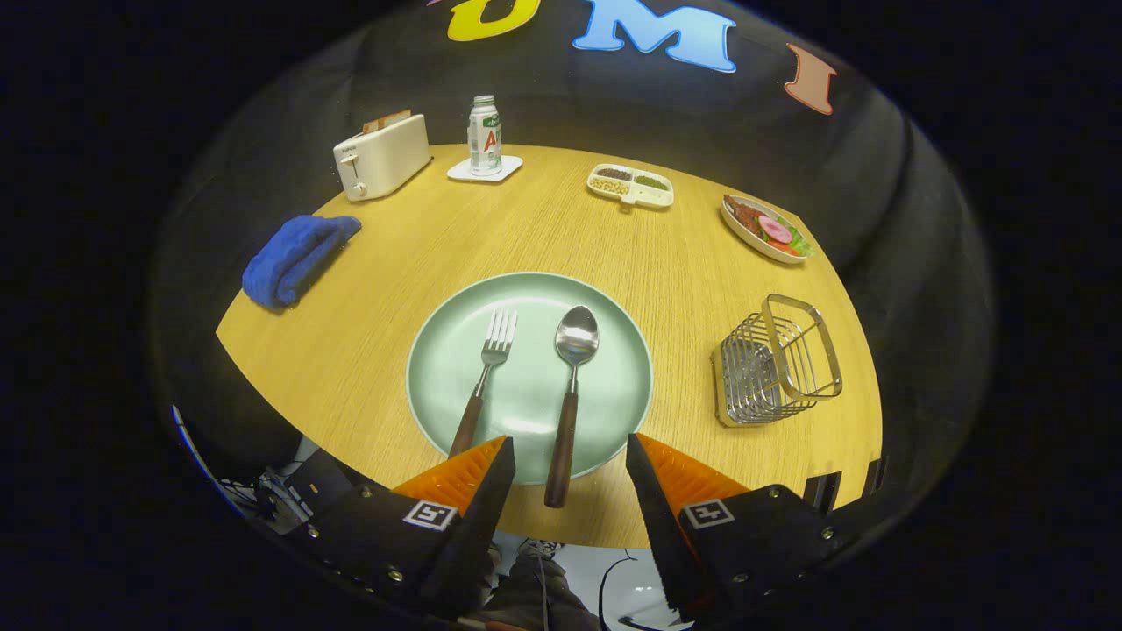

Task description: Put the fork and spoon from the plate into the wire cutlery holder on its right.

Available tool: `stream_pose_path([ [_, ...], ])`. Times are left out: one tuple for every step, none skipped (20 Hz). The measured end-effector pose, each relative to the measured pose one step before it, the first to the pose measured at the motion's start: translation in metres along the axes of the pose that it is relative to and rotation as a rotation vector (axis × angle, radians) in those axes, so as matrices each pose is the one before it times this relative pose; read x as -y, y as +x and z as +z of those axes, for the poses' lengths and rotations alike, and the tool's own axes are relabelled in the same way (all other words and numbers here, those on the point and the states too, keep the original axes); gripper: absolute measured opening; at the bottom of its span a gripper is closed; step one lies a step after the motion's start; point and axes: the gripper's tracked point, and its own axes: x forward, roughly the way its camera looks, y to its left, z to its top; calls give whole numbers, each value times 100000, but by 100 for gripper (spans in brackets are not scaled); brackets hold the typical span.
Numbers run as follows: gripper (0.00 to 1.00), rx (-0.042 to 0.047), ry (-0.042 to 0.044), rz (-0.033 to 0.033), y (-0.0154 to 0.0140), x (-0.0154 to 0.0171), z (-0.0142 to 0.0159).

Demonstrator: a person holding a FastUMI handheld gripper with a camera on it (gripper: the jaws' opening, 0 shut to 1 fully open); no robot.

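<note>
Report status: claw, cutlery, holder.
Claw open, spoon handle between fingers, ungripped. Fork and spoon on plate. Holder right of plate, path clear.

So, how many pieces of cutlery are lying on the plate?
2. The fork lies on the plate, left; the spoon beside it, its handle end between the open gripper fingers.

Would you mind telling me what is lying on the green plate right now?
A fork and a spoon lie side by side on the plate, handles toward the open gripper. The fork's handle end is covered by a gripper finger.
</note>
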Motion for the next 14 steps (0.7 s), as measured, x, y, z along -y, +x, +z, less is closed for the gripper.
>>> stream_pose_path([
  [79,-778,-661,666,183,-211,-1],
  [78,-1287,-706,-85,274,-64,-145],
  [74,-634,-648,198,154,-185,28],
  [70,-916,-663,-234,366,-85,-114],
  [70,-75,-699,927,197,-331,243],
  [62,-1572,-1039,-454,722,49,-285],
  [53,-2785,-171,79,-256,-126,-351],
  [45,-2565,641,-739,362,92,-283],
  [45,-1518,1485,333,412,16,-120],
  [45,-1400,1976,524,252,-101,-70],
  [45,-639,1722,1021,171,-145,241],
  [45,-1343,995,97,139,89,-27],
  [45,-594,655,1679,70,-128,199],
  [45,-2665,1309,-1656,575,478,-247],
])
